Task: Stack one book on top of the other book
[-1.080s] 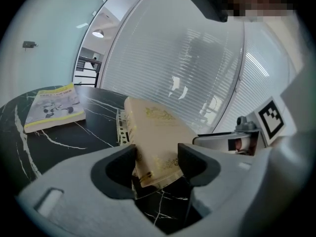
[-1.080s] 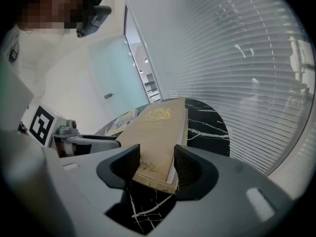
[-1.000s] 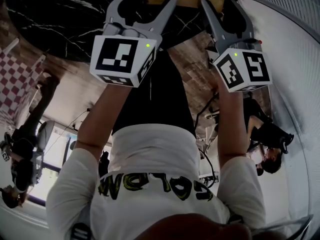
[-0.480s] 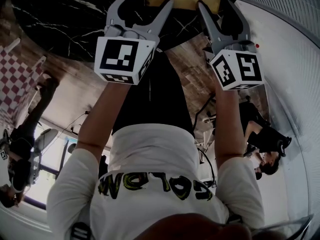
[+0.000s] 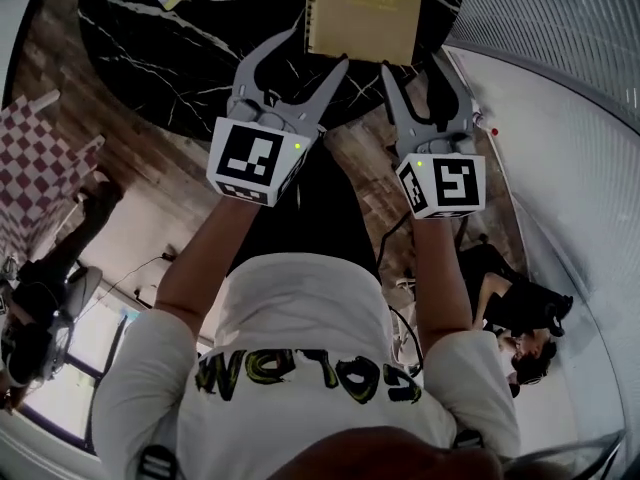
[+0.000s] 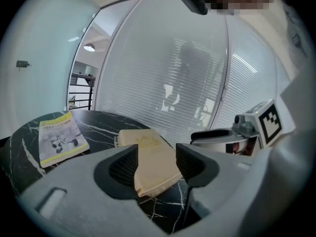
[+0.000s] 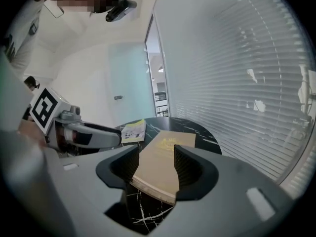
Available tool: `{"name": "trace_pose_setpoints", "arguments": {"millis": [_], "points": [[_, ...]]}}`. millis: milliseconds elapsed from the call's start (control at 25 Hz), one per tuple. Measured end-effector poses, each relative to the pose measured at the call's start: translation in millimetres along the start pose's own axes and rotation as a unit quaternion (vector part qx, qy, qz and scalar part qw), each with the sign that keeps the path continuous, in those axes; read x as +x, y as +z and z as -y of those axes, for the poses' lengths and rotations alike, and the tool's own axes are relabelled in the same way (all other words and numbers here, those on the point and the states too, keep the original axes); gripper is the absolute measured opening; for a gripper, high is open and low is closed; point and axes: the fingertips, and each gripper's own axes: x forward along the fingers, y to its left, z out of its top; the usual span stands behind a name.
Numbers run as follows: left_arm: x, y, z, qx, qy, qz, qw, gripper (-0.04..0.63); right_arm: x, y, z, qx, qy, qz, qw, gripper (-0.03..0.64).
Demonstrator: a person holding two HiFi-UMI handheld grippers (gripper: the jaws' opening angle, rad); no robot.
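Reaching: left gripper point(image 6: 157, 166) and right gripper point(image 7: 157, 168), empty (wide, closing), face the book point(image 5: 365, 8); next, probably lift it onto the booklet point(image 6: 61, 137) at ten o'clock.

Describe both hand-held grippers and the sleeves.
The left hand-held gripper and right hand-held gripper: grey, two curved tapering jaws, closing with nothing between them; each bears a white cube of black square markers with a green light. Short white T-shirt sleeves.

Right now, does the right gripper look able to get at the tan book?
Probably yes. The right gripper, jaws closing with nothing between them, points at the tan book, which lies flat near the edge of the table, and nothing blocks the way.
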Motion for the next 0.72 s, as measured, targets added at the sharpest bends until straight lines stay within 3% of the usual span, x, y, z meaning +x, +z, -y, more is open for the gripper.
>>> {"name": "trace_pose_setpoints", "arguments": {"millis": [160,440,720], "points": [[-29.2,23.2,16.7,0.013,-0.010,0.013,0.9998,0.242,-21.3,31.9,-22.9,-0.013,0.013,0.016,1.000,0.221],[-81.8,60.4,31.4,-0.010,-0.016,0.044,0.9989,0.218,-53.9,83.7,-61.0,-0.032,0.038,0.046,0.998,0.195],[-134.5,108.5,44.2,0.007,-0.023,0.081,0.9965,0.200,-84.4,135.8,-111.2,-0.039,0.076,0.081,0.993,0.167]]}}
